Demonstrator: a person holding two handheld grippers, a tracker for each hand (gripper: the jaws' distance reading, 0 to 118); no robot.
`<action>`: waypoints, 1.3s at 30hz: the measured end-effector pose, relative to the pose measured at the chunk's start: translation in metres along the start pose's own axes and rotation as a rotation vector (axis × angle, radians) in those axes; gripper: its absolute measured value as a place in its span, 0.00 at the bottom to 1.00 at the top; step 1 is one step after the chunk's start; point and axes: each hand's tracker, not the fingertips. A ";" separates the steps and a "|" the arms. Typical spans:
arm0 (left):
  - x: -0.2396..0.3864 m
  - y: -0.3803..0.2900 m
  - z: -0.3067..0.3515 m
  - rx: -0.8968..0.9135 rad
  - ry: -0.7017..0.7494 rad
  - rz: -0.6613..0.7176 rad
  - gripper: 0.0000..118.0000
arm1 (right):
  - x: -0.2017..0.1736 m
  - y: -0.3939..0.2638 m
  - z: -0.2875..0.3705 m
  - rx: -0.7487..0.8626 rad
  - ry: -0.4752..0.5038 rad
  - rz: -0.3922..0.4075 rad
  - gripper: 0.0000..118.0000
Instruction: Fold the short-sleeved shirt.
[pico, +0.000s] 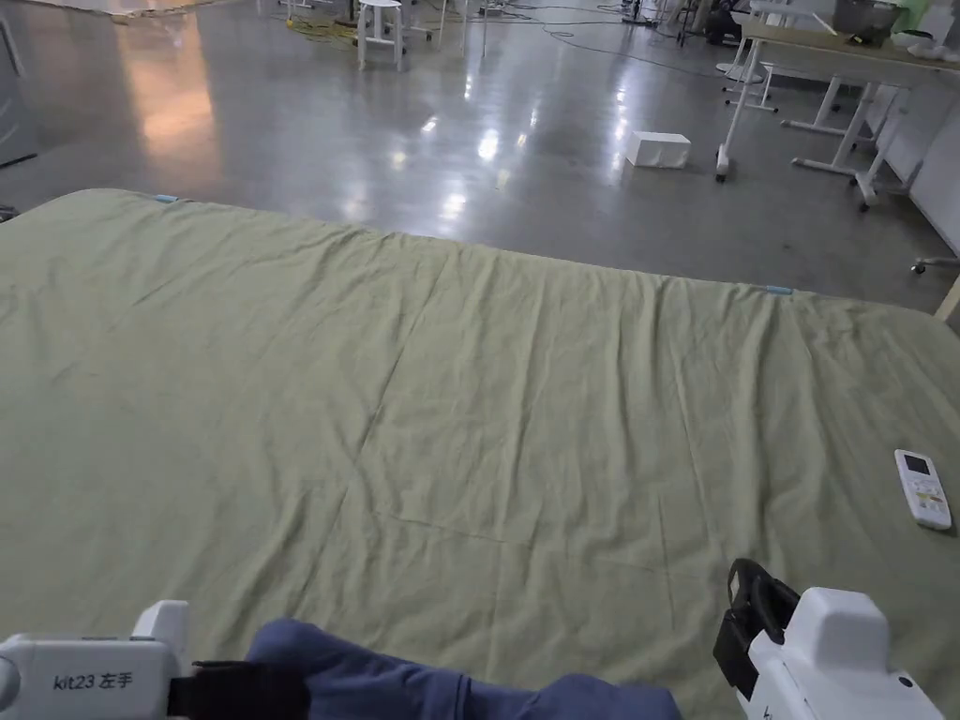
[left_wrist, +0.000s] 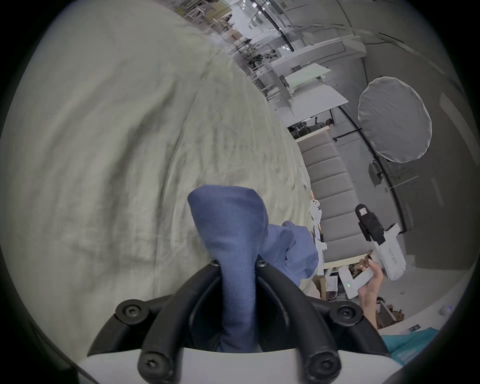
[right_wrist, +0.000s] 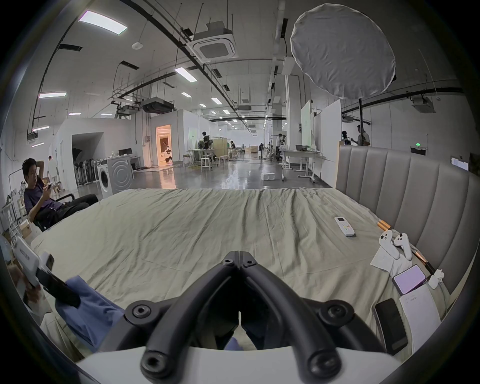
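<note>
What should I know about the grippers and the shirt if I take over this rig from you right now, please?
Left gripper: shut on a bunched fold of the blue shirt, at the near edge of the bed.
Right gripper: jaws together, tips empty; it points out over the green sheet.
Shirt: crumpled in a heap at the near edge, not spread.
Also on the bed: a white remote to the right, phones and small items by the headboard.
Done: the shirt is picked up at one point.
Left: lay it flat on the sheet, smooth it, then fold it.
</note>
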 end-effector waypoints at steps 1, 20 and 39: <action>0.005 0.005 0.008 0.006 0.024 -0.030 0.11 | 0.000 0.000 0.000 0.000 0.001 0.002 0.00; 0.147 0.021 0.032 -0.067 0.597 -0.409 0.11 | -0.005 -0.004 -0.003 -0.031 0.025 0.022 0.00; 0.202 0.006 -0.042 -0.095 0.390 -0.303 0.11 | 0.012 -0.017 -0.002 -0.091 -0.024 0.004 0.00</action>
